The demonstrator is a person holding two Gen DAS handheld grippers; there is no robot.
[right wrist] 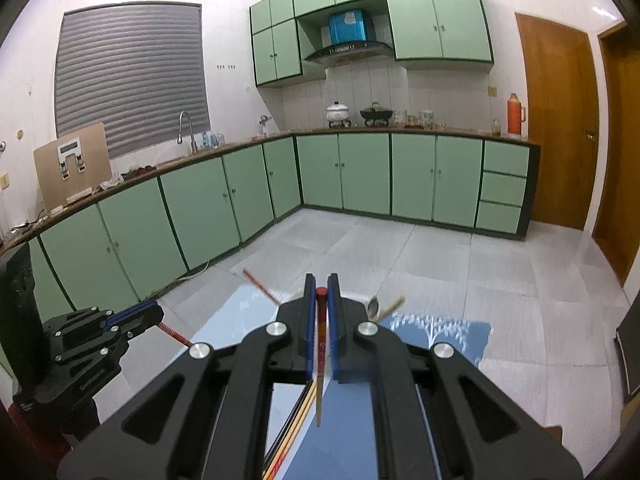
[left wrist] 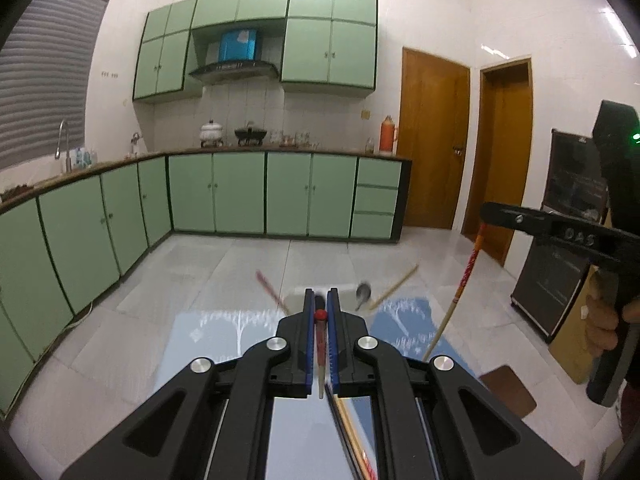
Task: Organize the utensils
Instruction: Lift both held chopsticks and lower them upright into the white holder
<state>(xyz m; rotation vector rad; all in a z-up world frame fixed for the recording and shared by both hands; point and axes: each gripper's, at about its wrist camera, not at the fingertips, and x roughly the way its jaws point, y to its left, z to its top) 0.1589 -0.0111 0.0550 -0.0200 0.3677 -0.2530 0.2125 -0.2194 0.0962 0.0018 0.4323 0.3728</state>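
Note:
My left gripper (left wrist: 320, 300) is shut on a red-topped chopstick (left wrist: 320, 344) that runs back between the blue pads. My right gripper (right wrist: 321, 286) is shut on a second red-topped chopstick (right wrist: 320, 344); in the left wrist view it (left wrist: 486, 212) holds that chopstick (left wrist: 460, 288) hanging tip down at the right. Ahead, a white holder (left wrist: 296, 298) holds a metal spoon (left wrist: 363, 293), a red chopstick (left wrist: 268, 286) and a pale chopstick (left wrist: 394, 286). More chopsticks (right wrist: 298, 416) lie below on the blue mat (right wrist: 448, 330). The left gripper also shows in the right wrist view (right wrist: 154, 314).
The blue patterned mat (left wrist: 216, 332) covers the table under both grippers. Green kitchen cabinets (left wrist: 240, 192) line the far wall and the left side. Wooden doors (left wrist: 434, 136) stand at the right, with a dark appliance (left wrist: 560, 240) near them. Grey floor tiles lie beyond the table.

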